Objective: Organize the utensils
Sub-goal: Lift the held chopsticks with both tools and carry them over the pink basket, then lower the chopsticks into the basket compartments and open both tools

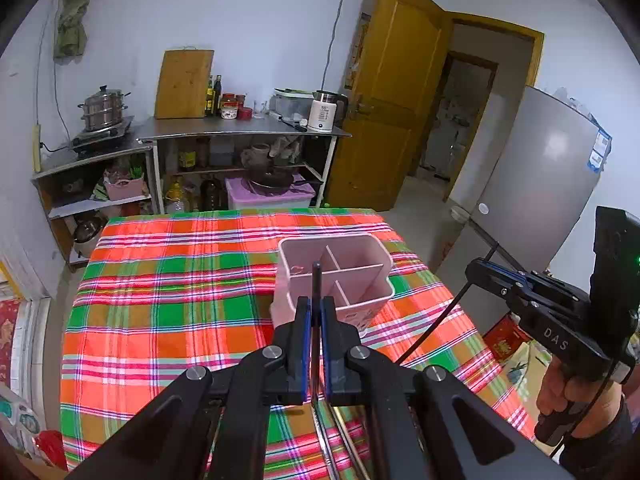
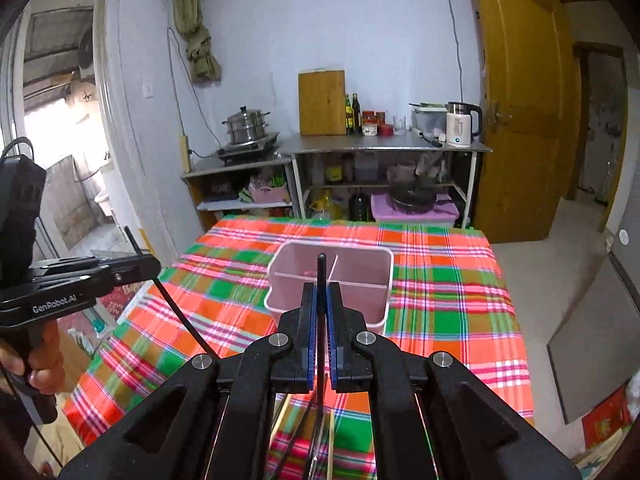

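Blocking the holder's (image 1: pixel 360 250) near wall and front compartments with the left gripper (image 1: pixel 316 302). Swallowing the lower run of the stick (image 1: pixel 316 276) between clamped pads; leaving its far tip too thin for telling the kind. Covering most of the utensils (image 1: pixel 334 436) on the cloth (image 1: pixel 160 280) with the same gripper, and cutting them off at the bottom edge. Repeating all this in the right wrist view: right gripper (image 2: pixel 321 288) masking the holder's front and pinching another stick. Cropping the right hand (image 1: pixel 560 394) and left hand (image 2: pixel 40 360) at the frame edges. Leaving a pink bit (image 1: pixel 298 269) inside the holder too small for naming.
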The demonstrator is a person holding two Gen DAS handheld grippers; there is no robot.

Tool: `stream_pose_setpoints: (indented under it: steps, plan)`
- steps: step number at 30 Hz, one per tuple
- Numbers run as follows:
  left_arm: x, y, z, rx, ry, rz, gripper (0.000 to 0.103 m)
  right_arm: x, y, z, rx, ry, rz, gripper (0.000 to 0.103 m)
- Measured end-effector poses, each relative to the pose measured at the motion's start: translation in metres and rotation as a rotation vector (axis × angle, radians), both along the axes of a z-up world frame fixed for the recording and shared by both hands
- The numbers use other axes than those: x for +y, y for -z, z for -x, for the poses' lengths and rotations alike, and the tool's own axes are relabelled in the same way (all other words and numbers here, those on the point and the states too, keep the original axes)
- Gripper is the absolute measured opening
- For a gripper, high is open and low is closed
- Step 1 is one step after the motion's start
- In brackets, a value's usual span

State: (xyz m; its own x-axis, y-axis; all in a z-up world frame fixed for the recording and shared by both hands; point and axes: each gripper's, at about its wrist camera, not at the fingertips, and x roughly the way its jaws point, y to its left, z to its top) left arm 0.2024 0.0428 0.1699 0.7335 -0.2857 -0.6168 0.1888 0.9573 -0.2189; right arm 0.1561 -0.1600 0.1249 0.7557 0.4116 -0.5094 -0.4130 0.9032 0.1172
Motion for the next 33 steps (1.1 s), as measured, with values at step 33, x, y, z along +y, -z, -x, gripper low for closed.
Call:
stream_pose_setpoints:
  steps: [33]
  plan:
    - [0.005,-0.009,-0.115,0.002,-0.034,0.101,0.004,0.019,-0.016,-0.083,-0.066,0.042,-0.141,0.004]
